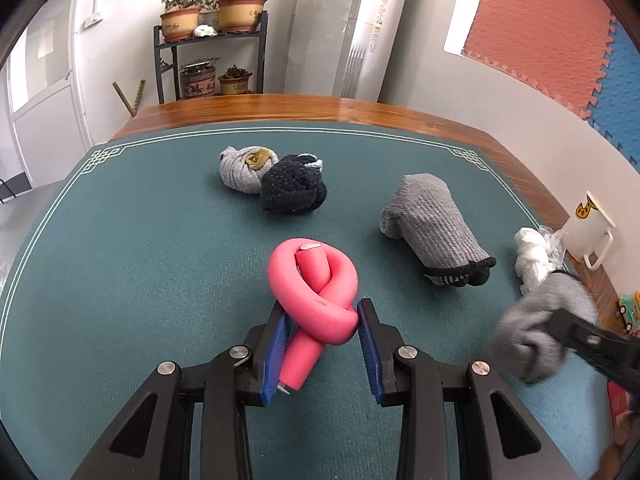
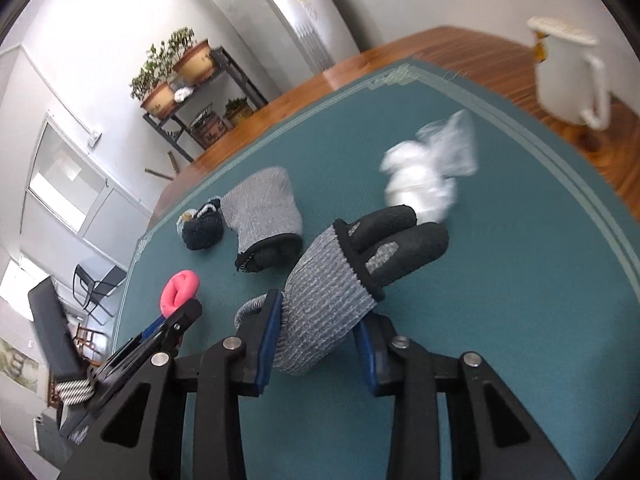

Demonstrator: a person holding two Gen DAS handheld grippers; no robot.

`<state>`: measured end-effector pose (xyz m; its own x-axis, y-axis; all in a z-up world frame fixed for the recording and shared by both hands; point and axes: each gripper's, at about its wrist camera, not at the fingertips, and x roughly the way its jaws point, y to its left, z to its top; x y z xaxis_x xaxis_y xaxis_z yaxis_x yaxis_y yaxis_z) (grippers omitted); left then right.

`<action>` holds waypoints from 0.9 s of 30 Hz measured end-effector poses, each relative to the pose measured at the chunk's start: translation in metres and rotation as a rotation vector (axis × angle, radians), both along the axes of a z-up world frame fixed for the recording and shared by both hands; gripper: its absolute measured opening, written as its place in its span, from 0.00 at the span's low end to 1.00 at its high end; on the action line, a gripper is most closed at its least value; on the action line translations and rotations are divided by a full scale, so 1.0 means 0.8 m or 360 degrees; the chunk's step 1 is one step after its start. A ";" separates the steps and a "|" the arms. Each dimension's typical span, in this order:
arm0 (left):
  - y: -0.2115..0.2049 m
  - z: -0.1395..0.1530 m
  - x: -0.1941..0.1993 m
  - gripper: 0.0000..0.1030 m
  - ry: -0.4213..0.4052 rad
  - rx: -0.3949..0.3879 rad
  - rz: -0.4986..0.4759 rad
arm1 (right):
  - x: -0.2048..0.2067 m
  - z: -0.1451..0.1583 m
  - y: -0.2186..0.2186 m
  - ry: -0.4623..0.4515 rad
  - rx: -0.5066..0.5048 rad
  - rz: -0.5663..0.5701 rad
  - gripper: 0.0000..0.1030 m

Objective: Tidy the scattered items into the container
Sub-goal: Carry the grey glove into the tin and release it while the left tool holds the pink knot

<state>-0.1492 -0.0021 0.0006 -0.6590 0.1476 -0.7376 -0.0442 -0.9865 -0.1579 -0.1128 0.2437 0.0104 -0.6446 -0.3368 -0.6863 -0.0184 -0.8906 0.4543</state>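
My left gripper (image 1: 322, 316) is shut on a pink foam tube tied in a knot (image 1: 316, 284), which rests on or just above the green mat (image 1: 140, 260). My right gripper (image 2: 320, 320) is shut on a grey knitted glove with black fingers (image 2: 340, 284), held above the mat; it shows blurred in the left wrist view (image 1: 536, 332). A second grey glove (image 1: 432, 228) lies on the mat, as do a light grey sock ball (image 1: 244, 172), a dark sock ball (image 1: 294, 190) and a white plastic-wrapped bundle (image 2: 424, 176). A white container with a handle (image 2: 568, 76) stands on the wooden table edge.
The wooden table (image 1: 360, 110) borders the mat. A plant shelf (image 1: 212, 52) and a tall white air conditioner (image 1: 352, 28) stand behind it. Foam floor tiles (image 1: 552, 36) lean on the right wall. A small toy (image 1: 630, 312) sits at the right edge.
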 end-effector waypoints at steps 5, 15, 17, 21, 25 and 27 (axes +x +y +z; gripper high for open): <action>0.011 0.003 0.008 0.35 0.0020 -0.0020 -0.0041 | 0.053 0.035 0.037 0.0143 0.0079 -0.0114 0.37; 0.042 0.012 0.033 0.35 0.0055 -0.0079 -0.0141 | 0.160 0.097 0.152 0.0303 0.0295 -0.0517 0.37; 0.052 0.015 0.040 0.35 0.0057 -0.0084 -0.0173 | 0.175 0.101 0.174 0.0304 0.0319 -0.0582 0.37; 0.072 0.020 0.055 0.35 0.0057 -0.0088 -0.0237 | 0.191 0.103 0.204 0.0285 0.0378 -0.0670 0.37; 0.092 0.028 0.071 0.35 0.0068 -0.0093 -0.0288 | 0.198 0.099 0.215 0.0275 0.0487 -0.0713 0.42; 0.101 0.033 0.077 0.35 0.0075 -0.0094 -0.0309 | 0.199 0.095 0.218 0.0268 0.0536 -0.0729 0.51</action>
<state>-0.0879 0.0789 0.0273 -0.6564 0.2327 -0.7176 -0.2403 -0.9662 -0.0934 0.0466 0.4181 0.0864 -0.7822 0.2202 -0.5829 -0.3873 -0.9046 0.1780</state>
